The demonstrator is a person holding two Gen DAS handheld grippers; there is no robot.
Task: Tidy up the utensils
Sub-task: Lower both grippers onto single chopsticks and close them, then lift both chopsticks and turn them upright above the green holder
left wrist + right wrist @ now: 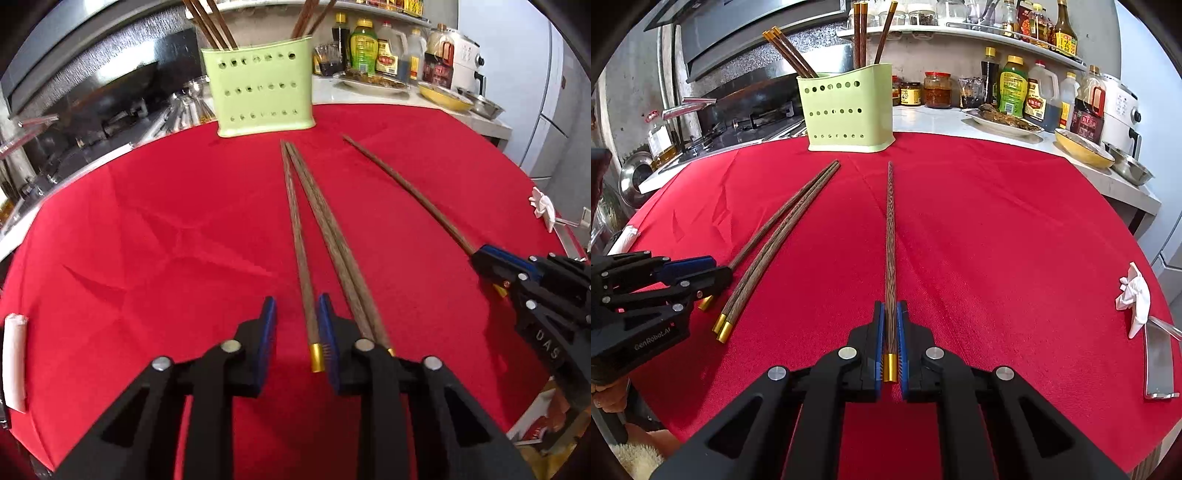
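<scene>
A pale green perforated utensil holder (263, 94) (847, 110) stands at the far side of the red cloth, with several wooden chopsticks upright in it. My left gripper (295, 325) is open, its jaws either side of the gold-capped end of one chopstick (299, 243) lying on the cloth; two more chopsticks (332, 240) (764, 254) lie just right of it. My right gripper (890, 339) is shut on a single wooden chopstick (890, 229) near its gold cap, pointing at the holder. The right gripper (491, 260) also shows in the left view, and the left gripper (701, 273) in the right view.
The red cloth (997, 240) covers a round table. Behind it, a counter holds sauce bottles (1012, 88), jars, a plate of food (1004, 120), a yellow bowl (1082, 147) and a white appliance. A crumpled white tissue (1134, 299) lies at the right edge. A stove is at back left.
</scene>
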